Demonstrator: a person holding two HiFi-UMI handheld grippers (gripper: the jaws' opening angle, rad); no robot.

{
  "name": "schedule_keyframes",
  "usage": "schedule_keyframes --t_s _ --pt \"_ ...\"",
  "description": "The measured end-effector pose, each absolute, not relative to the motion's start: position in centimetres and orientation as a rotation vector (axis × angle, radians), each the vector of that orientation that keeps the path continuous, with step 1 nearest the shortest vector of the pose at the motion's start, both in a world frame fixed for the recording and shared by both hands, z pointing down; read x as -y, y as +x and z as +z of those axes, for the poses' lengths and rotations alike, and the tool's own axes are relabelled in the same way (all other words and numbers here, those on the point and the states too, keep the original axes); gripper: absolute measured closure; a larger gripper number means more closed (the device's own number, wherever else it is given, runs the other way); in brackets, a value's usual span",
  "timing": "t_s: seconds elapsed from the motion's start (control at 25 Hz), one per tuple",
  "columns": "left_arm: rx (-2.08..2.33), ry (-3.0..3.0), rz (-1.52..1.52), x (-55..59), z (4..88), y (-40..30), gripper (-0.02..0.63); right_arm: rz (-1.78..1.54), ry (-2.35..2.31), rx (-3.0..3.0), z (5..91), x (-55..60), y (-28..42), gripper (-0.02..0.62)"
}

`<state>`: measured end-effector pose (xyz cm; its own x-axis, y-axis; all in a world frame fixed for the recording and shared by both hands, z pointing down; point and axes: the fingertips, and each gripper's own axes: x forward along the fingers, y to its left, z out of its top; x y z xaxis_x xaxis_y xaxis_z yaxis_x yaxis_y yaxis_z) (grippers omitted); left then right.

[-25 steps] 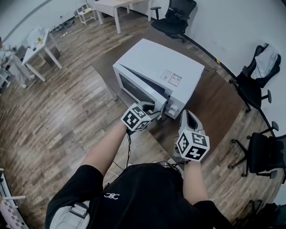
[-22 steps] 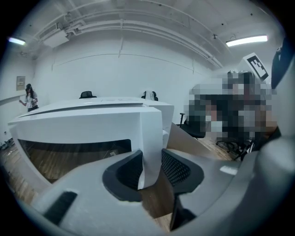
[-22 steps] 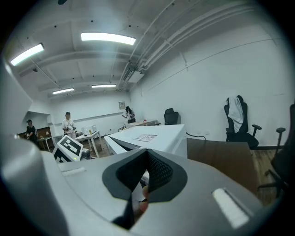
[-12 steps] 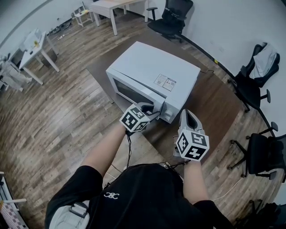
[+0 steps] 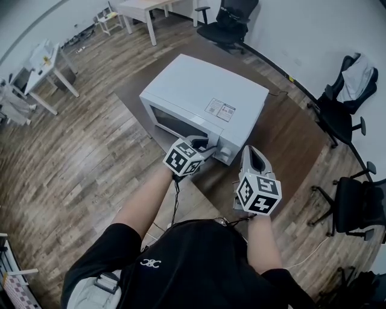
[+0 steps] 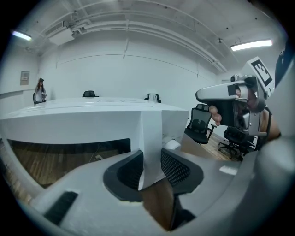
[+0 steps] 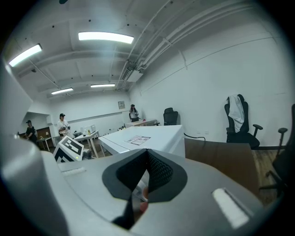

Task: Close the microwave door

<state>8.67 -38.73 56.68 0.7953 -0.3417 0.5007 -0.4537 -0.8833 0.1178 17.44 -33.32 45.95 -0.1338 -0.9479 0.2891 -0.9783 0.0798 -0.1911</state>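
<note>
A white microwave sits on a brown table. Its windowed door lies almost flush with the front. My left gripper is at the door's right edge. In the left gripper view that white edge stands between the pads, and the left gripper, whose jaws have just closed a little further, is shut on it. My right gripper hovers over the table to the right of the microwave, touching nothing. In its own view the right gripper is shut and empty, with the microwave beyond.
Black office chairs stand around the table's far and right sides. White desks stand on the wooden floor at the back left. Several people stand far off in the right gripper view.
The microwave door has swung from ajar to almost flush with the front, and my left gripper has moved in with it. My right gripper has stayed in about the same spot.
</note>
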Motion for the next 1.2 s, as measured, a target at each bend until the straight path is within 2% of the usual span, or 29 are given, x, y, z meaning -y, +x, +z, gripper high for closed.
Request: schedule_keyframes --t_s 0.32,0.4,0.6,0.68,0.96,1.2 --pt "0.766 2.779 0.715 38.2 56.3 7.8 0.475 0.488 1.976 2.276 45.2 32.5 15.9 0.594" --pt "0.825 2.798 0.628 38.0 55.2 6.6 0.524 0.489 1.969 2.283 45.1 32.4 15.4 0.593" --pt "0.943 2.824 0.406 37.3 50.8 3.5 0.553 0.481 1.932 2.324 44.7 32.3 13.0 0.594" --pt "0.998 2.840 0.384 36.8 49.2 2.3 0.599 0.472 1.907 2.350 44.4 32.3 11.6 0.594" --pt "1.168 2.827 0.276 34.3 44.4 -2.0 0.598 0.452 1.810 2.440 43.5 31.8 6.5 0.594" --pt "1.465 2.709 0.308 31.9 42.9 -6.2 0.598 0.475 1.748 2.530 43.1 30.7 2.8 0.594"
